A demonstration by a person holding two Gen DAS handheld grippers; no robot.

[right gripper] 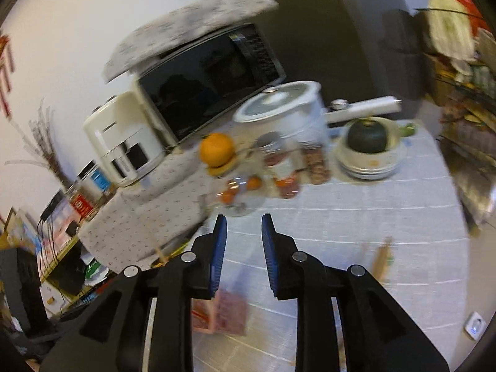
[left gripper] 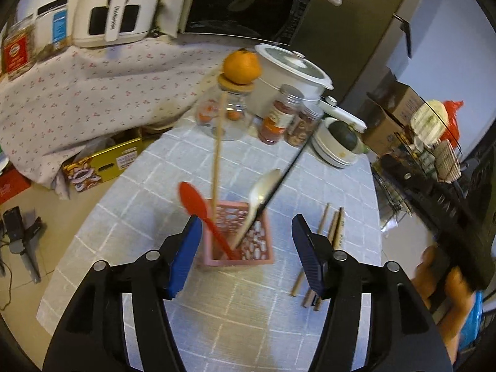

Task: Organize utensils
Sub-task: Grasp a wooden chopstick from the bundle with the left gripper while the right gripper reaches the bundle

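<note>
No lettering legible: white appliance (left gripper: pixel 113 15) handle print blurred, red jar label (left gripper: pixel 15 54) unreadable.

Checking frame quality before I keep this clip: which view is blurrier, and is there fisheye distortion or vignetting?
Right wrist view: heavy motion blur, the pink holder and loose chopsticks smeared. Left wrist view: sharper, the pink holder, red spoon and chopsticks on the table are readable, though the hand at the right edge is smeared. Both views: strong fisheye bending, dark corners.
</note>
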